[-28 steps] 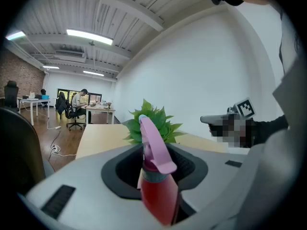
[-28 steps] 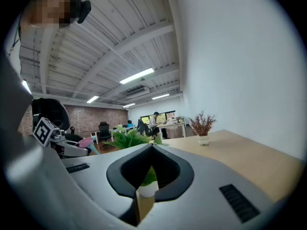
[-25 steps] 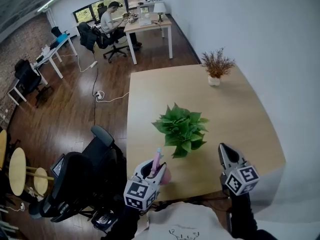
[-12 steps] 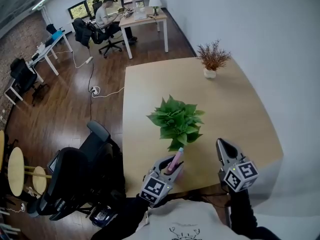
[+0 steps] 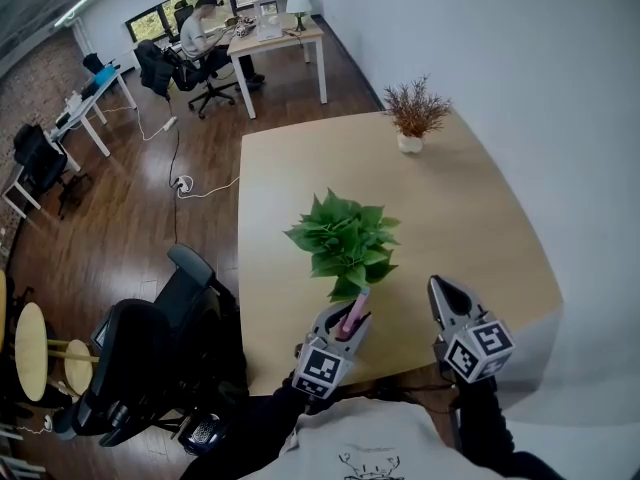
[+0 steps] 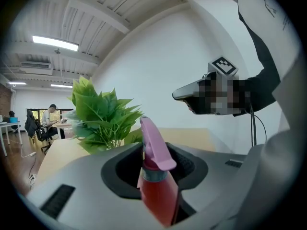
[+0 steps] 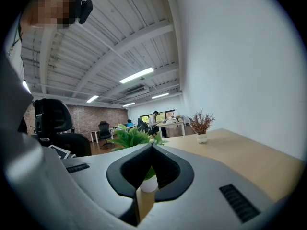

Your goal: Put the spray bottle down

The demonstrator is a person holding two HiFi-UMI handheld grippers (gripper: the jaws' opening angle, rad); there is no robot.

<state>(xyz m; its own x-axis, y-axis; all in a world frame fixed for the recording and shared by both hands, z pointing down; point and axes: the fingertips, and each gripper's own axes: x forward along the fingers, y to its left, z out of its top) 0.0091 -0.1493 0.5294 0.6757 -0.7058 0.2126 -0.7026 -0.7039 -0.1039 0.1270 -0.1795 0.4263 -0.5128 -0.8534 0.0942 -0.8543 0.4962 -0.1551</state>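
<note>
Office rm w/ dark wood floor (image 5: pixel 130 228), white wall (image 5: pixel 520 68) on the right, brick on the far left. Pale wood table (image 5: pixel 480 228) fills the middle. On it: a leafy plant (image 5: pixel 345 243) near centre and a dry sprig (image 5: pixel 412 118) in a white pot at the far right corner, well apart. Black chair (image 5: pixel 150 358) sits off the table's near-left corner. Far back there's a desk (image 5: pixel 275 38) w/ a person (image 5: pixel 195 33) seated at it.

My L claw (image 5: pixel 345 326) is over the table's near edge, just this side of the plant. Its jaws are about half apart and clamped on the bottle (image 5: pixel 355 313): red body, pink spray head, pinched at the neck in the left gripper view (image 6: pixel 156 186). Bottle leans, head tipped toward the plant. Can't tell if its base touches the table.

R claw (image 5: pixel 440 293) hangs over the near-right part of the table, jaws together, nothing in them; through its own view (image 7: pixel 152 150) I see only the plant and table beyond.

Vs 1 s ago: L claw was at the table's near-left edge w/ the bottle nearly upright; it's since gone right, closer to the plant, and the bottle has tilted. Grip unchanged. R claw hasn't budged.
</note>
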